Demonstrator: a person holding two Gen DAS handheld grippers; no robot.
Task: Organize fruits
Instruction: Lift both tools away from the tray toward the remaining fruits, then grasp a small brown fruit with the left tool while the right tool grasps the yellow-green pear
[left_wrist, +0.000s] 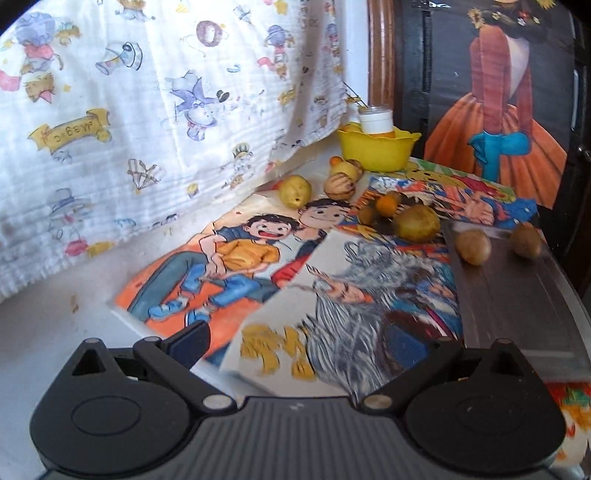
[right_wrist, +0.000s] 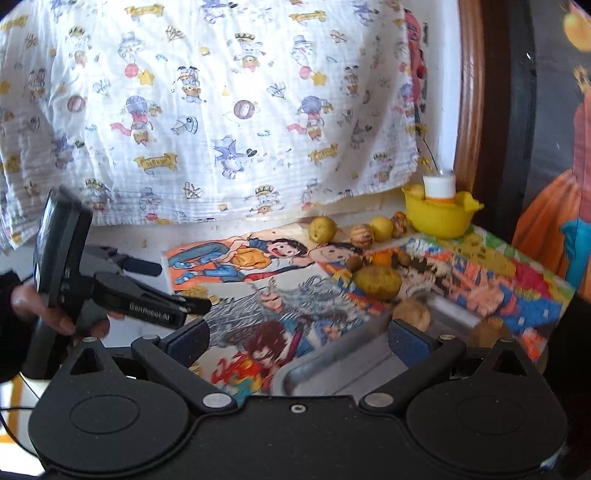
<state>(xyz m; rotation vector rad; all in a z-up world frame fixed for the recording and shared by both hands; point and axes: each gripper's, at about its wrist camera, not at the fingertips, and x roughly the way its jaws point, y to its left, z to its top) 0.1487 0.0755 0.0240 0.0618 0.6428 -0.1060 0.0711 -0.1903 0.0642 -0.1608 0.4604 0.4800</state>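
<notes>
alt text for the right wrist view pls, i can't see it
The open right gripper hovers empty above a metal tray holding two brown fruits, with more yellow and orange fruit scattered across cartoon posters toward a yellow bowl. The left gripper is at left, before a printed white cloth.

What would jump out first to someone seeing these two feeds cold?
Probably the bright cartoon drawings spread flat over the table, with small yellow-brown round fruits scattered along their far edge. Behind them, the yellow plastic bowl holding a white-capped jar stands in the back corner, below the white cartoon-print cloth. Nearest, both the left gripper and the right gripper hang open and empty.
</notes>
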